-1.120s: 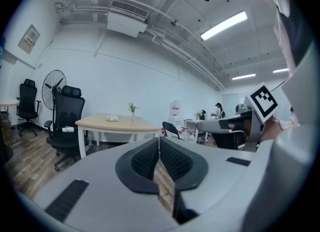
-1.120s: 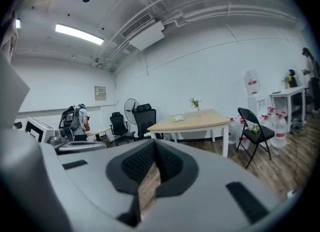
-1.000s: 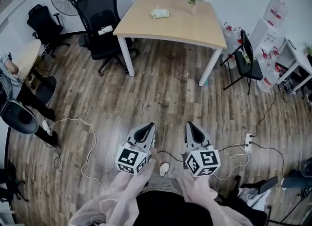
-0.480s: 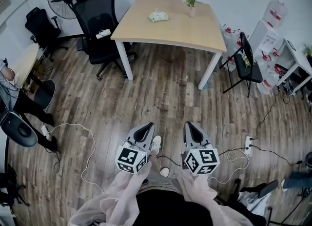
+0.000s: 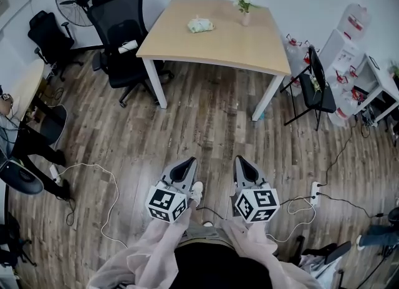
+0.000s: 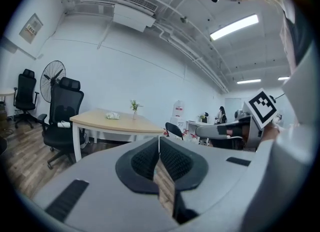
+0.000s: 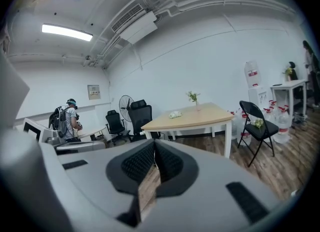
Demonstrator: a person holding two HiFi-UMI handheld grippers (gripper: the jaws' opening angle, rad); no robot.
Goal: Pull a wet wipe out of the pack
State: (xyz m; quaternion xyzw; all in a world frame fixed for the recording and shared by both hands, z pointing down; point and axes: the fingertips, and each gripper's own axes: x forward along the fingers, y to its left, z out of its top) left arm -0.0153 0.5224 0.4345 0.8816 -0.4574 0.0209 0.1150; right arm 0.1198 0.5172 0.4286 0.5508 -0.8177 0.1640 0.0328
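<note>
L gripper (image 5: 185, 164) + R gripper (image 5: 242, 160): both closed, nothing btwn jaws. Pack (image 5: 200, 25) lies on worktop (image 5: 232, 43), well apart from you, near vase (image 5: 244, 8). Risk: pack's loose, so it prob lifts/slides w/ the wipe unless you pin it. A wide reach could tip the vase.

From 6 o'clock, the sleeved left arm (image 5: 156, 244) and right arm (image 5: 257, 244) hold the left gripper (image 5: 188, 161) and right gripper (image 5: 240, 158) side by side (jaws pressed together), pointing toward 12.
</note>
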